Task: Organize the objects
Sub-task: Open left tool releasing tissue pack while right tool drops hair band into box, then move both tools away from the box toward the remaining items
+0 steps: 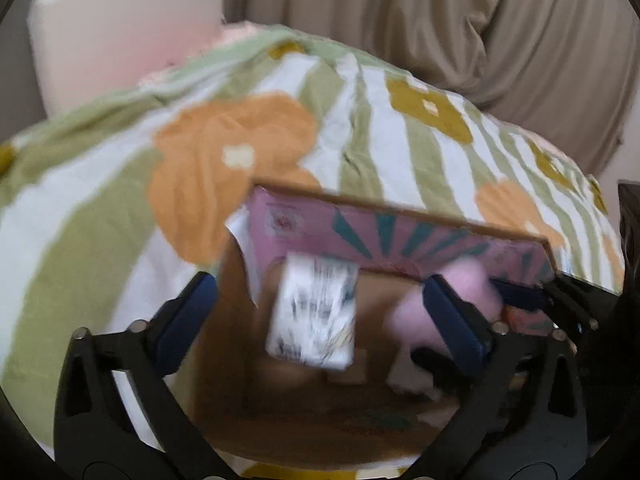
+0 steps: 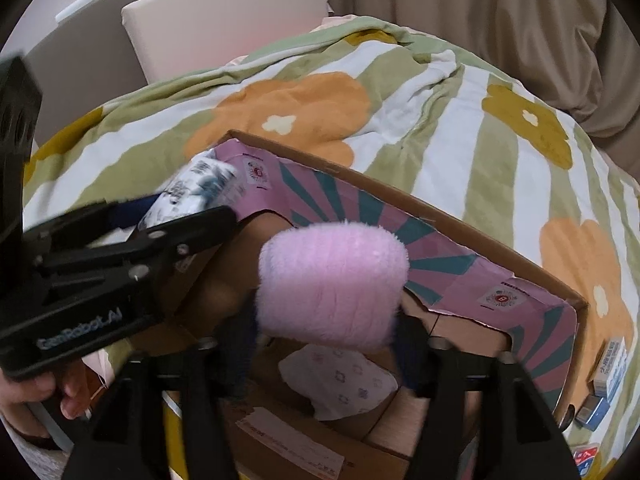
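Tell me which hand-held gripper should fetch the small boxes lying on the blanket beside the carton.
Right. The small boxes lie off the carton's right end, on the right hand-held gripper's side; the left hand-held gripper is at the far end.

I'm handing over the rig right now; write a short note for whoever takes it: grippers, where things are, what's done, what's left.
Left gripper: jaws wide open; the white printed packet sits blurred between them over the box, no pad on it.
Right gripper: open; the fluffy pink plush roll is between its fingers, grip unclear.
Brown cardboard box with pink and teal flaps sits on the green striped floral blanket.
Done: a white patterned pouch lies inside the box.
Left: make sure packet and plush land inside; small blue and white cartons remain on the blanket beside the box.
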The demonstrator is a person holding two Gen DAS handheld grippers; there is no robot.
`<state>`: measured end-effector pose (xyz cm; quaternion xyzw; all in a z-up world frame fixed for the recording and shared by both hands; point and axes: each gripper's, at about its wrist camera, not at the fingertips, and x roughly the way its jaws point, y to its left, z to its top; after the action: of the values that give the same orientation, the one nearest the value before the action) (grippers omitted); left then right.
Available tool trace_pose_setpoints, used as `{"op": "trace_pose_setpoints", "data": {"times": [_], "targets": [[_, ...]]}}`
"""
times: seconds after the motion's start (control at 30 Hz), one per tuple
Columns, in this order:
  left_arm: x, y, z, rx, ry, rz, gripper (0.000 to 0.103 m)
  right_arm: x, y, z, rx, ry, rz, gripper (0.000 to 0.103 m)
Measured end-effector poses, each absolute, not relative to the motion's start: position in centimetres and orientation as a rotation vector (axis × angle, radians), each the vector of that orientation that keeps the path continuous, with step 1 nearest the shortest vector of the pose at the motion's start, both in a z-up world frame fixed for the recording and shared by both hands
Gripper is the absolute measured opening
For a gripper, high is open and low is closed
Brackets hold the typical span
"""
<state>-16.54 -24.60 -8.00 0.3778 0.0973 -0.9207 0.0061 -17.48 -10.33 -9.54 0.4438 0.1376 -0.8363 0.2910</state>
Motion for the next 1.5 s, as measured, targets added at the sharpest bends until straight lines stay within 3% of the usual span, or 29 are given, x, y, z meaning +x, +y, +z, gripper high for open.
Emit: {"op": "trace_pose_setpoints", "data": {"times": [0.07, 0.53, 0.83, 1.5], "targets": [[-16.6, -24.4, -7.6, 1.175, 0.283, -2.897, 0.103, -17.1, -10.3, -9.4, 1.167, 0.384, -2.235, 0.081], [-15.5, -25.4, -7.5, 1.208, 0.446, -2.850, 0.103, -15.5, -9.0, -8.8, 1.117, 0.437, -2.246, 0.082], [-14.9, -24.5, -6.2, 1.182, 0.452, -2.854, 0.103, -15.0, -8.0, -8.7, 1.111, 0.421, -2.237, 0.082], [-14.0, -16.4, 0.3, 1.041, 0.418, -2.966, 0.103, -13.7, 4.5, -0.7, 1.006, 0.278, -2.492, 0.082]]}}
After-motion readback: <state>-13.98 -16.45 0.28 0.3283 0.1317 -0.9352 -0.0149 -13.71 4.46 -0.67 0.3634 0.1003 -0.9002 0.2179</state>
